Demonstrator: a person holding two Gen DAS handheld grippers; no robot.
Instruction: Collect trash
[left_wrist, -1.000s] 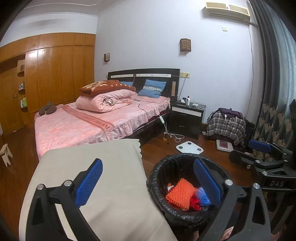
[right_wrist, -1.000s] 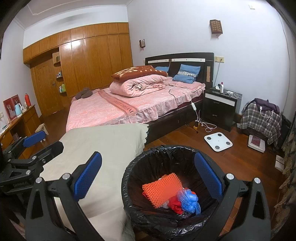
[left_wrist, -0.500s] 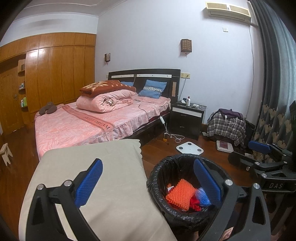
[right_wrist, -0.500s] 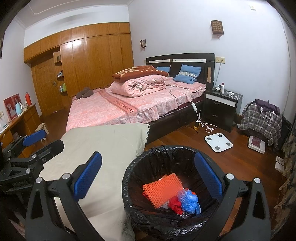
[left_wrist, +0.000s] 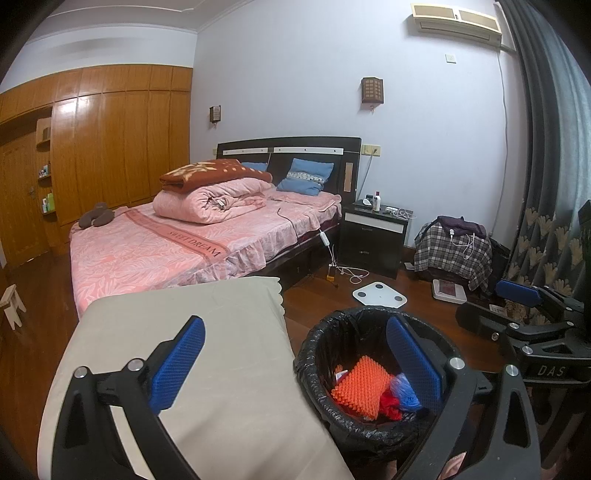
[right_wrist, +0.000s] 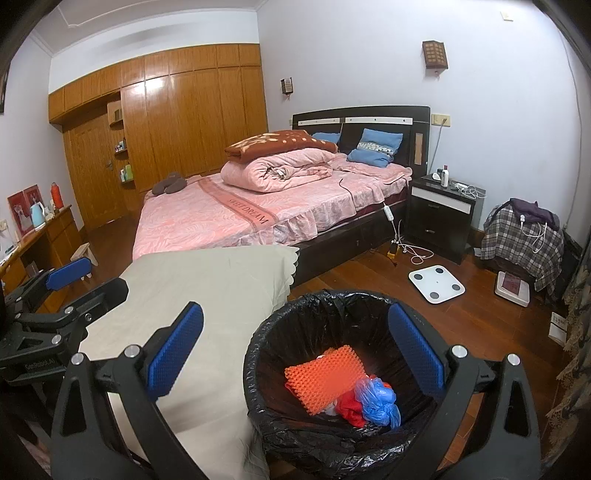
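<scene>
Orange trash (right_wrist: 325, 378) in bin (right_wrist: 258, 354), below right gripper (right_wrist: 295, 350)

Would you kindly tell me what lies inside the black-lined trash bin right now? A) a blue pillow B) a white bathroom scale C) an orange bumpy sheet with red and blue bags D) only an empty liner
C: the trash bin holds an orange bumpy sheet, a red bag and a blue bag.

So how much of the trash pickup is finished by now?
Some looks done: the black-lined bin already holds an orange bumpy sheet, a red scrap and a knotted blue bag. Nothing is in hand; the left gripper and right gripper are both open and empty. No loose trash shows on the beige cloth.
</scene>
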